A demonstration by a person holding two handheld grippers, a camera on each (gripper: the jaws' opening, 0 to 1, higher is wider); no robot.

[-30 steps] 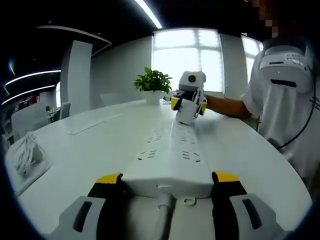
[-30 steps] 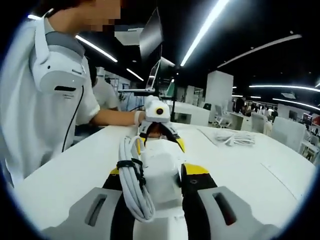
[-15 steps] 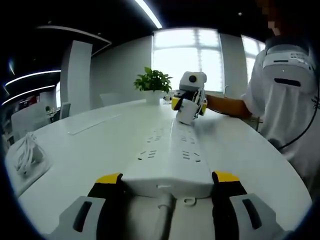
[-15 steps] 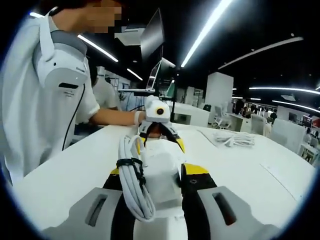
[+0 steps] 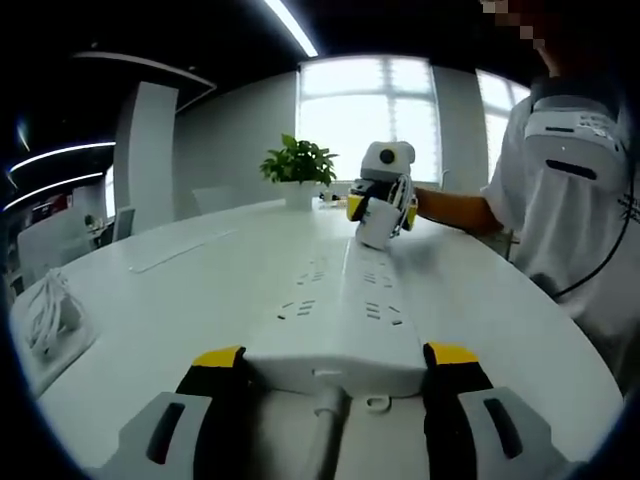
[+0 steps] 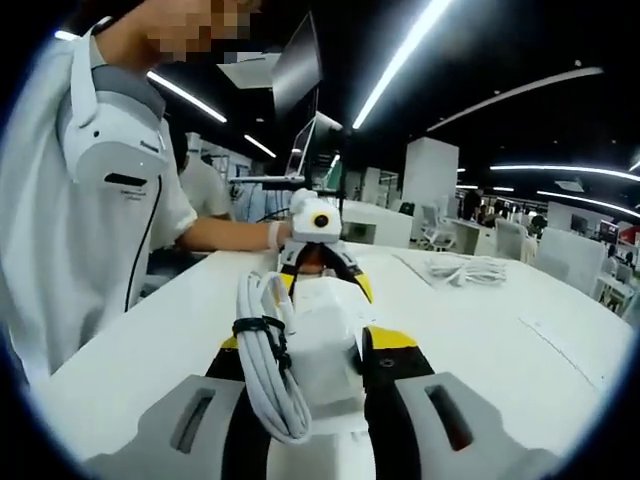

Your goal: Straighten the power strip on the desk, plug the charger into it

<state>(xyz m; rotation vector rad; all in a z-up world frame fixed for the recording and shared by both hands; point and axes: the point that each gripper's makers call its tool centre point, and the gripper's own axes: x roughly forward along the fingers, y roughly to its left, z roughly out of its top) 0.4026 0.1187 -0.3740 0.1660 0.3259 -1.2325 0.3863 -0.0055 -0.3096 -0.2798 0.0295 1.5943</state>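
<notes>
A long white power strip (image 5: 345, 310) lies on the white table (image 5: 180, 300), running away from me in the left gripper view. Its near end, where the cord leaves it, sits between the yellow-tipped jaws of my left gripper (image 5: 335, 358), which press on its sides. Over the strip's far end my right gripper (image 5: 380, 205) holds a white charger (image 5: 372, 225). In the right gripper view the charger (image 6: 325, 335) and its tied white cable coil (image 6: 265, 365) are clamped in my right gripper (image 6: 318, 345). My left gripper (image 6: 320, 270) faces it from the far side.
A person in a white shirt (image 5: 575, 200) stands at the table's right edge. A potted plant (image 5: 295, 165) stands at the far end. A bundle of white cable (image 5: 45, 310) lies far left; the right gripper view also shows a cable bundle (image 6: 465, 268).
</notes>
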